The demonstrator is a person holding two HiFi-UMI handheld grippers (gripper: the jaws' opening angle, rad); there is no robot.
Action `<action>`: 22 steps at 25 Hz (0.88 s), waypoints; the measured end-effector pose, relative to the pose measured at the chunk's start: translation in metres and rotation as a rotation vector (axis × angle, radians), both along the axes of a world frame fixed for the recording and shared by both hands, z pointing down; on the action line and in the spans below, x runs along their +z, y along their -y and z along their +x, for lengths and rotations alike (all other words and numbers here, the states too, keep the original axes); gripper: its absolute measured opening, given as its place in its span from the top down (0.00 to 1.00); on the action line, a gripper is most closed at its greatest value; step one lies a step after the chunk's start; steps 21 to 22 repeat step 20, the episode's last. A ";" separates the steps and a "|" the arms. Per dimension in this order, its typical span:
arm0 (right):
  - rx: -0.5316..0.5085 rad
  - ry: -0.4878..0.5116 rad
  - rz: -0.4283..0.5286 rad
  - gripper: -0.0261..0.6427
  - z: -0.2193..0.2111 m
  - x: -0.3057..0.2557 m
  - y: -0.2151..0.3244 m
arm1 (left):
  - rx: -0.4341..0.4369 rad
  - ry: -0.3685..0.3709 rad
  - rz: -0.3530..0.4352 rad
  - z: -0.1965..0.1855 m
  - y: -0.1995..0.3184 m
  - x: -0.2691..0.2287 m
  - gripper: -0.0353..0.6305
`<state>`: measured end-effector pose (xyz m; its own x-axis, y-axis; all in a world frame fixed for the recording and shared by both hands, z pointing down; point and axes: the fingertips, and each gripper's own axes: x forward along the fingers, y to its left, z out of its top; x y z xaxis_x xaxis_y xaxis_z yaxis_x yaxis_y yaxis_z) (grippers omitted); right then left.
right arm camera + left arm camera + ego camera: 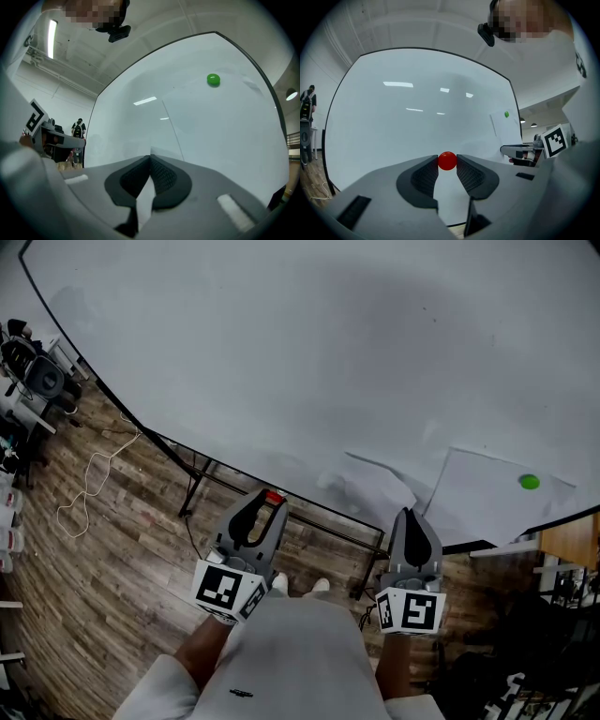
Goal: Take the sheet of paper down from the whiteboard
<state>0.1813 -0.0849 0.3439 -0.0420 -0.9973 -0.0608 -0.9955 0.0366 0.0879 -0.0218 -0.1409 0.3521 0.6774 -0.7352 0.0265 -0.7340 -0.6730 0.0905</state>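
A white sheet of paper [487,498] hangs at the lower right of the big whiteboard [281,352], pinned near its top by a green magnet [530,482]. Its left part bulges off the board. My right gripper [412,514] is shut at the sheet's lower left edge, and a white strip of the paper [220,122] shows between its closed pads [161,176] under the green magnet [213,79]. My left gripper [272,500] is level, a little off the board and left of the sheet, shut on a round red magnet [447,161] at its fingertips.
The whiteboard's black stand [197,486] rests on a wood floor, where a pale cable [89,486] lies at the left. Chairs and equipment [37,381] crowd the far left; wooden furniture [567,545] stands at the right. A person with a backpack [77,129] stands far off.
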 end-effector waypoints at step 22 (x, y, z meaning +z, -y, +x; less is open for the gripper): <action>-0.006 0.010 0.002 0.94 -0.005 0.001 0.004 | 0.012 -0.007 -0.011 0.003 0.001 0.001 0.76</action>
